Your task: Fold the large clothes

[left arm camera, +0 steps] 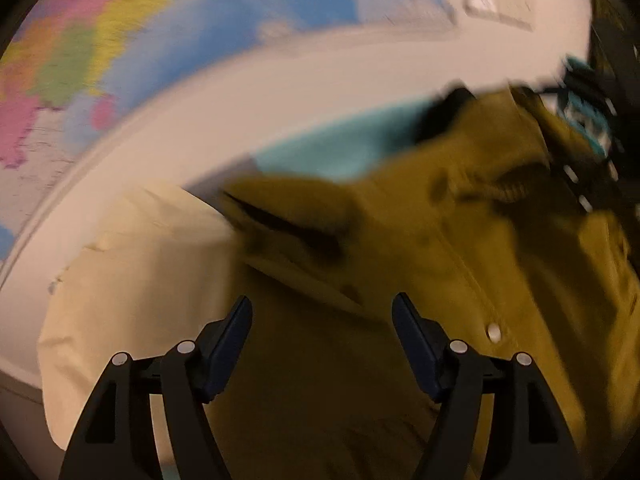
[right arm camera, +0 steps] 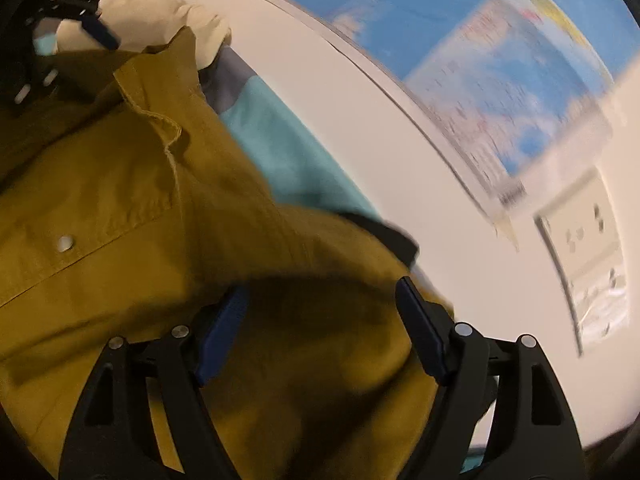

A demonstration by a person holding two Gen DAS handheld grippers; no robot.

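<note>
A mustard-yellow snap-button garment [left arm camera: 460, 248] lies bunched on a teal surface [left arm camera: 328, 152]; it fills the right wrist view [right arm camera: 140, 184] too. A cream cloth [left arm camera: 132, 280] lies at its left, also seen far off in the right wrist view [right arm camera: 152, 20]. My left gripper [left arm camera: 322, 312] is open, fingers spread just above the yellow fabric near its edge with the cream cloth. My right gripper [right arm camera: 320, 300] is open over the yellow fabric, holding nothing. The right gripper shows at the far right of the left view [left arm camera: 588, 128]; the left one shows at top left of the right view [right arm camera: 68, 28].
A white wall [right arm camera: 440, 128] rises close behind the surface. A colourful world map [left arm camera: 80, 60] hangs on it, also seen in the right wrist view [right arm camera: 500, 60]. A white wall socket plate [right arm camera: 584, 248] sits beside the map. Both views are motion-blurred.
</note>
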